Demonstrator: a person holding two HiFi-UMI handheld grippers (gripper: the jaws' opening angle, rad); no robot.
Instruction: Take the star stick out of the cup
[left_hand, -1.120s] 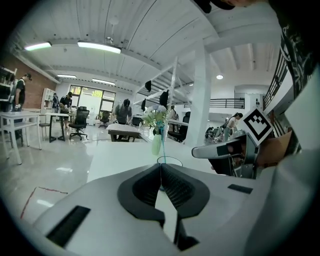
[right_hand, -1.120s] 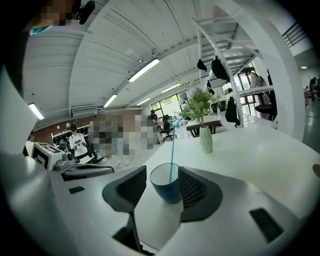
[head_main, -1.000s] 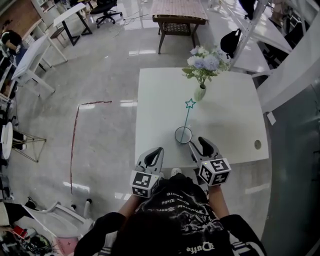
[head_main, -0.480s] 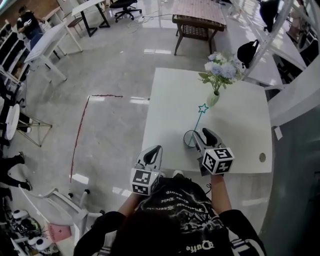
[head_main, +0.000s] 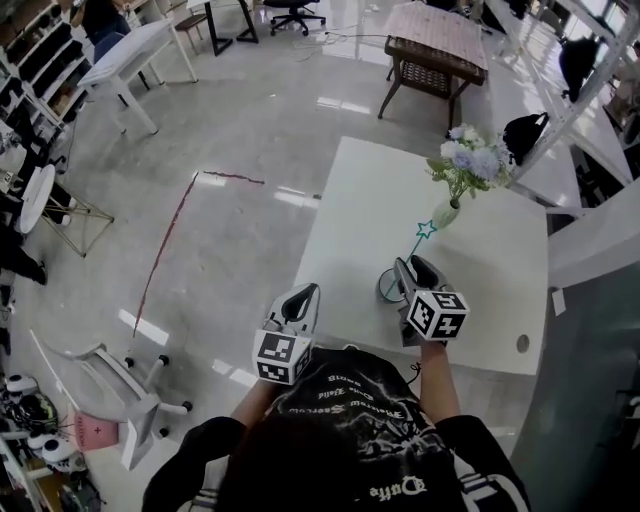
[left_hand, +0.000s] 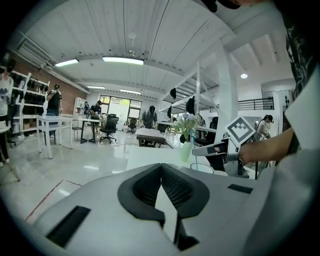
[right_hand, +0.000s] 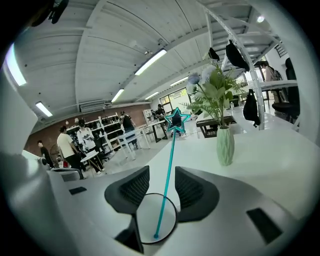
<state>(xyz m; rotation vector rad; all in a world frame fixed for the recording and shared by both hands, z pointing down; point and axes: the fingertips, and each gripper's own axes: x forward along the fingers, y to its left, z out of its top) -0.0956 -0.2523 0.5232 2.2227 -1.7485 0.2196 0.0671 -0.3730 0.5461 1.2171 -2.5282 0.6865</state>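
A teal star stick (head_main: 418, 245) stands tilted in a small round cup (head_main: 388, 288) near the front of the white table (head_main: 500, 270). My right gripper (head_main: 408, 268) hangs over the cup. In the right gripper view the thin stick (right_hand: 168, 172) rises between the two pads, its star (right_hand: 176, 120) above and the cup (right_hand: 156, 219) below. The jaws of the right gripper (right_hand: 161, 172) are closing, with a gap still on each side of the stick. My left gripper (head_main: 304, 293) is off the table's front left edge, shut and empty (left_hand: 161, 167).
A pale green vase (head_main: 447, 213) with flowers (head_main: 470, 160) stands just behind the cup, also in the right gripper view (right_hand: 225, 145). The table has a small hole (head_main: 518, 343) at the right front. Desks, chairs and people stand around the room's floor.
My right gripper has moved forward from the table's front edge to over the cup, its jaws now either side of the stick. The left gripper has stayed near the front edge.
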